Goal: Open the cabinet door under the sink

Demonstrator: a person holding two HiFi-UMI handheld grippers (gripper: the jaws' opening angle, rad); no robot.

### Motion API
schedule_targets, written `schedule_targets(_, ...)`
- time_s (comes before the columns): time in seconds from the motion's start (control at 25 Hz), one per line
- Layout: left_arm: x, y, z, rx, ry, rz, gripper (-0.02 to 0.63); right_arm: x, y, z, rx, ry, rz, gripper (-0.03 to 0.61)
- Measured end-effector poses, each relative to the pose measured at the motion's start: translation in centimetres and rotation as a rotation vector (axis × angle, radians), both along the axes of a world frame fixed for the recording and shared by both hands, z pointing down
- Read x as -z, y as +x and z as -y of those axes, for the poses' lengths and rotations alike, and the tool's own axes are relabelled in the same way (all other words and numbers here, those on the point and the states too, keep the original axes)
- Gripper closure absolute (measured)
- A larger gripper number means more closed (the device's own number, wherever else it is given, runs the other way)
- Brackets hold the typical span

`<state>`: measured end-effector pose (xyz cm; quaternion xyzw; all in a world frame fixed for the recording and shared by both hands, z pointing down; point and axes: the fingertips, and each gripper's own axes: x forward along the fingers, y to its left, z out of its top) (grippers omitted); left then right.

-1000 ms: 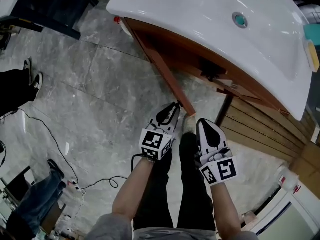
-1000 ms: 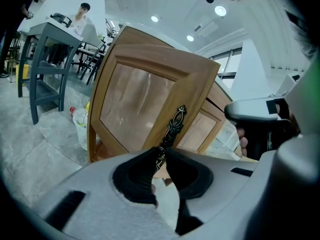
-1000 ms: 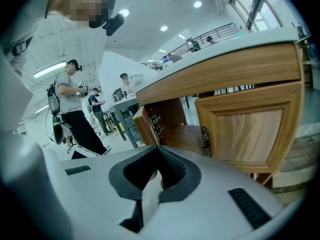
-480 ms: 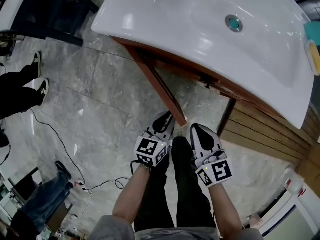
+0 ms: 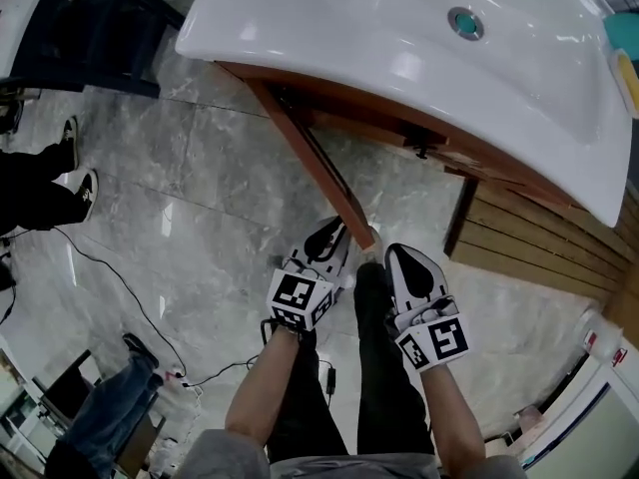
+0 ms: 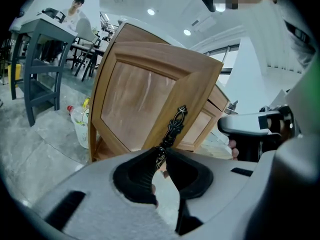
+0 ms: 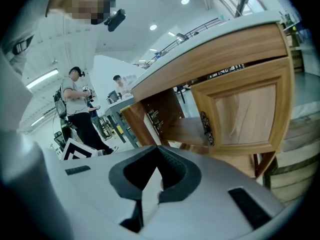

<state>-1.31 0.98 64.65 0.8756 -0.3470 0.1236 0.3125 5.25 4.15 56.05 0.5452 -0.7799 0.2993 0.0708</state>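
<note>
left gripper [image 6: 161, 156] grips handle [image 6: 176, 124] | door [image 5: 318, 173] ajar | basket [image 6: 83, 131] beside (bystander's shoes [image 5: 86, 192] left)

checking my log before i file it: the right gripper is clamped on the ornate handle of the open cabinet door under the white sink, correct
Wrong gripper. The left gripper is clamped on the ornate handle of the open cabinet door under the white sink, as the left gripper view shows; the right gripper has nothing between its jaws.
</note>
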Motion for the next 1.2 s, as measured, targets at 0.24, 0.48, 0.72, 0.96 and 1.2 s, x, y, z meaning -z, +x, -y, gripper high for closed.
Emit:
schedule_targets(0.24,-0.2,-3.8,-1.0,-0.076,0.001,0.018,0.551,-0.2,-2.8,-0.9,-0.062,-0.002,-0.008,0.569)
schedule_targets(0.48,-0.8,-8.3,-1.5,-0.154,0.017,0.048,0.558,-0.6,-6.9,-1.1,-0.098,-0.002,0.002,0.569)
schedule_targets(0.72,-0.5,-11.5,-1.2,-0.183,0.007,0.152,0.568,-0.2,-10.8,-0.4,-0.098,0.012,0.003,0.569)
schedule_targets(0.96,-0.7,-14.5,-0.5,-0.137,-0.001,0.177,0.574,0.7,-12.5,0.2,-0.085,0.029,-0.006,0.569)
schedule_targets(1.2,-0.6,-17.0,0.4,-0.098,0.001,0.236,0.586,1.0,-13.9,0.3,-0.066,0.030,-0.003,0.569)
